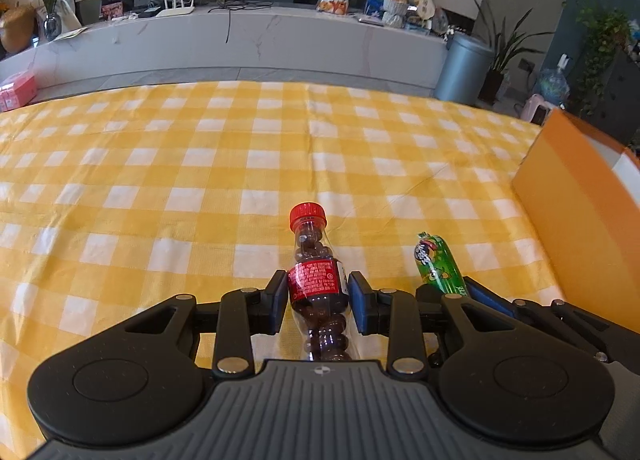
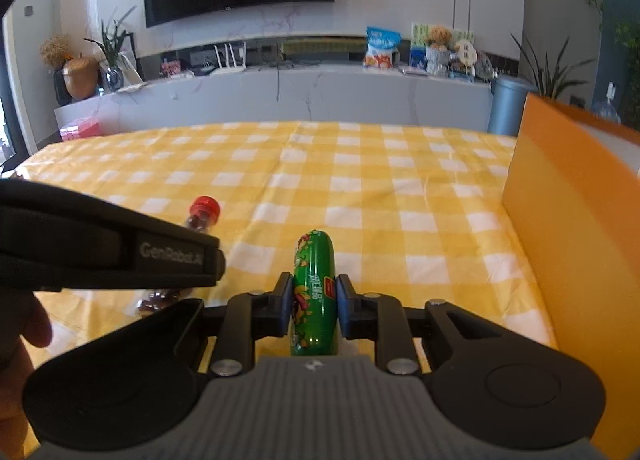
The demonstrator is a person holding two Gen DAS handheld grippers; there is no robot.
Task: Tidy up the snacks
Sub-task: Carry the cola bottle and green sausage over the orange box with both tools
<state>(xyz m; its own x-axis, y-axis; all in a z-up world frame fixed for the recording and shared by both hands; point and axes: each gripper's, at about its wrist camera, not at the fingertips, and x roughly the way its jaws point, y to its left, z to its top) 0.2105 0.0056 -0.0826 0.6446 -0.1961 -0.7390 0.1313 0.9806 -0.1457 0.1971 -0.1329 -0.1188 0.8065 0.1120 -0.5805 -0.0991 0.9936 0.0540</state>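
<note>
Snacks sit gripped in both your claws, left claw point(image 1: 318, 302) clamped on the candy bottle point(image 1: 318, 284), right claw point(image 2: 314, 306) on the green tube point(image 2: 314, 292), low over the desk point(image 1: 160, 180), probably bound for the orange box point(image 2: 560, 220).

Both views are bright with soft, even daylight, and it seems to come from the left, though the source is out of frame. Shadows on the checked tablecloth point(image 1: 224, 164) are faint. The fisheye lens bends the table edge and darkens the corners. In the right wrist view, the hand point(image 2: 20, 336) at the left edge is blurred.
</note>
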